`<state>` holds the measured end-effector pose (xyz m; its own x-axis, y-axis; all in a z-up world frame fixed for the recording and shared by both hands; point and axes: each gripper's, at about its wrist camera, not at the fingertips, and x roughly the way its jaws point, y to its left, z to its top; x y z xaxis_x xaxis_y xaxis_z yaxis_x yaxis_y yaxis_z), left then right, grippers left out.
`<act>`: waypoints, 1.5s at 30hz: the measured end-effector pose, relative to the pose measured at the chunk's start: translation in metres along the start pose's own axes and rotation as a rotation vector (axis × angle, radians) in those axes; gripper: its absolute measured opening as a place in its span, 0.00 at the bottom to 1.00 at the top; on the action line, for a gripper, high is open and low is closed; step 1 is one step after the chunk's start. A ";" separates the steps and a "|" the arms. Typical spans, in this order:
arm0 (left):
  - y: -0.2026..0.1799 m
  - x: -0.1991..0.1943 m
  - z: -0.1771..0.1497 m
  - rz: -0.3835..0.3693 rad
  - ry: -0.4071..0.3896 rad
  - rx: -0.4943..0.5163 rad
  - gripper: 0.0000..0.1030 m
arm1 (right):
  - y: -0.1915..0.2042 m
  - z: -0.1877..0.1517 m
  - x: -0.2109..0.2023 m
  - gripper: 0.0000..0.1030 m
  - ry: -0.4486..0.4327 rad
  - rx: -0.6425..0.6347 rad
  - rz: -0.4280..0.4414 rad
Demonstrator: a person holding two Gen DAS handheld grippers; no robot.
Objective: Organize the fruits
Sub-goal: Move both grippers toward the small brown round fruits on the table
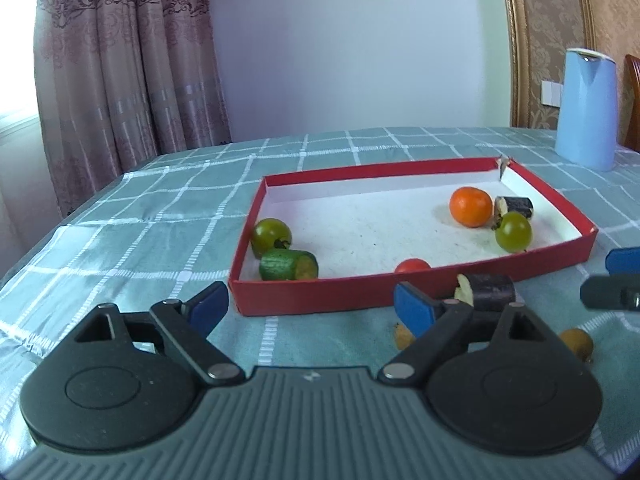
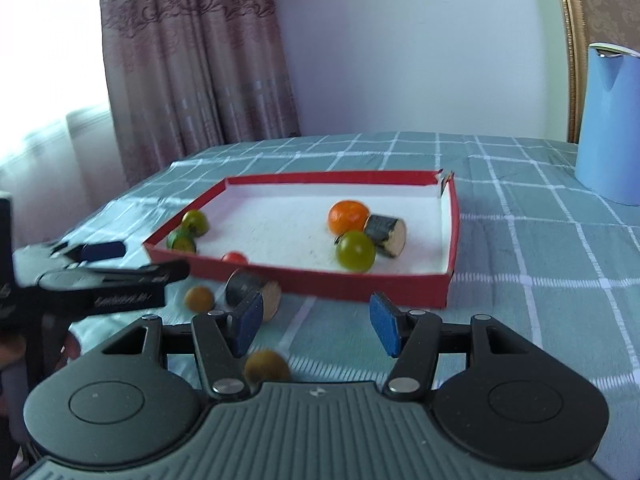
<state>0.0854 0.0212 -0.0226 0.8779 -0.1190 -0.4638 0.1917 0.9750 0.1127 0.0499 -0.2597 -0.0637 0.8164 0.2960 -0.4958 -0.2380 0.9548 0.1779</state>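
A red tray (image 1: 320, 298) (image 2: 360, 286) with a white floor holds an orange (image 1: 471, 206) (image 2: 349, 216), two green fruits (image 1: 513, 231) (image 1: 271, 235), a cucumber piece (image 1: 288, 265), a red tomato (image 1: 412, 266) and a dark cut piece (image 1: 516, 205). On the cloth in front lie another dark cut piece (image 1: 490, 287) (image 2: 252, 289) and two small brown fruits (image 1: 576, 343) (image 2: 199, 298) (image 2: 266, 366). My left gripper (image 1: 312, 308) is open and empty before the tray. My right gripper (image 2: 316, 326) is open and empty, above the near brown fruit.
A light blue jug (image 1: 586, 108) (image 2: 610, 120) stands at the back right of the table with the green checked cloth (image 1: 160, 220). Curtains hang behind on the left. The left gripper's fingers (image 2: 104, 250) show at the right view's left edge.
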 end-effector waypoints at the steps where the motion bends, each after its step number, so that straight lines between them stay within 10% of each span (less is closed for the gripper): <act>1: -0.001 0.000 0.000 -0.005 0.003 0.002 0.86 | 0.001 -0.002 0.000 0.57 0.008 -0.004 0.001; 40: 0.006 -0.012 -0.014 -0.114 0.054 0.011 0.94 | 0.013 -0.018 0.028 0.71 0.107 -0.085 -0.028; 45: 0.000 -0.006 -0.008 -0.138 0.057 0.024 0.94 | 0.011 -0.019 0.027 0.49 0.096 -0.074 -0.026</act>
<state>0.0770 0.0238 -0.0267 0.8164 -0.2399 -0.5252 0.3198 0.9452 0.0655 0.0598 -0.2409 -0.0911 0.7695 0.2691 -0.5792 -0.2586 0.9605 0.1026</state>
